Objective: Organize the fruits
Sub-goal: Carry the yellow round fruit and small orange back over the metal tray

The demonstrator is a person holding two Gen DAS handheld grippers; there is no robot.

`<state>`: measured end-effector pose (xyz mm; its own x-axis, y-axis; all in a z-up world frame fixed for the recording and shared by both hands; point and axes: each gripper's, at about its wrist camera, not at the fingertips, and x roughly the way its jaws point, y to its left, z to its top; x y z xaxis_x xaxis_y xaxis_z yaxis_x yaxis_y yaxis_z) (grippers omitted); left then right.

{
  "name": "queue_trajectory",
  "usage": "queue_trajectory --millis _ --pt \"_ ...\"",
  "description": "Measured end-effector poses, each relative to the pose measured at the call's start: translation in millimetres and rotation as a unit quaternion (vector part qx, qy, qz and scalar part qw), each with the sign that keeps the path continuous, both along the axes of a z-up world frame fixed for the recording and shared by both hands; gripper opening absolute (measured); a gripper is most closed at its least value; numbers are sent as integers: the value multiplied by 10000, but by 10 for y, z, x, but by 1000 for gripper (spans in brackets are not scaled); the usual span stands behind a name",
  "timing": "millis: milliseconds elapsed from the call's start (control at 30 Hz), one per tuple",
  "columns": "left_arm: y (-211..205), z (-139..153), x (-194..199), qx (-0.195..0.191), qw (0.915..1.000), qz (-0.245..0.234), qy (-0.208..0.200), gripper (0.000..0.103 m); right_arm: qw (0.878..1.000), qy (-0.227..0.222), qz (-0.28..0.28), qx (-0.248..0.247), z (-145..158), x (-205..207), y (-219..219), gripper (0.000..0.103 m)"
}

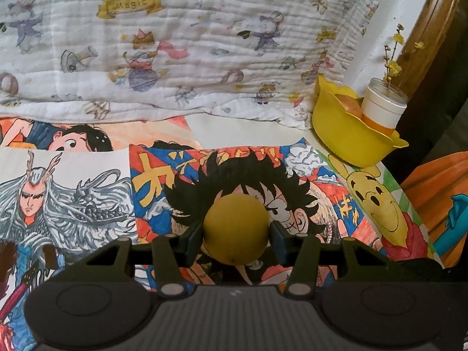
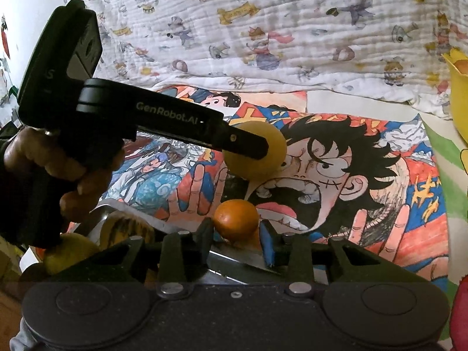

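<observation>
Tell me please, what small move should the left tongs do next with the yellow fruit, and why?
Probably carry it toward the yellow bowl. The left tongs already hold the yellow fruit between their pads, above the drawings, and the bowl stands to the right with a fruit inside. A white cup with flowers sits at its rim, so approach from the open near side.
</observation>
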<state>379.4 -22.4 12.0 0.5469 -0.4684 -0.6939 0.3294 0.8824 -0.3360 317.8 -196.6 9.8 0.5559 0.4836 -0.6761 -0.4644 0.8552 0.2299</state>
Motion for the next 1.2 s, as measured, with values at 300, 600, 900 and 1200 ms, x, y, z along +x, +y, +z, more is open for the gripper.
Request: queue_trajectory --millis 300,600,900,1200 --pt "80 4 -21 -3 9999 120 33 53 9999 -129 0 8 -29 49 73 36" --pt "142 8 -83 -33 9998 180 36 53 9996 -268 -10 27 -35 11 60 36" --pt "212 37 -153 -72 9997 240 5 52 9993 -345 -23 115 -19 -53 35 36" --pt "249 65 -245 -144 9995 283 5 51 9985 -495 -135 198 53 -170 -42 36"
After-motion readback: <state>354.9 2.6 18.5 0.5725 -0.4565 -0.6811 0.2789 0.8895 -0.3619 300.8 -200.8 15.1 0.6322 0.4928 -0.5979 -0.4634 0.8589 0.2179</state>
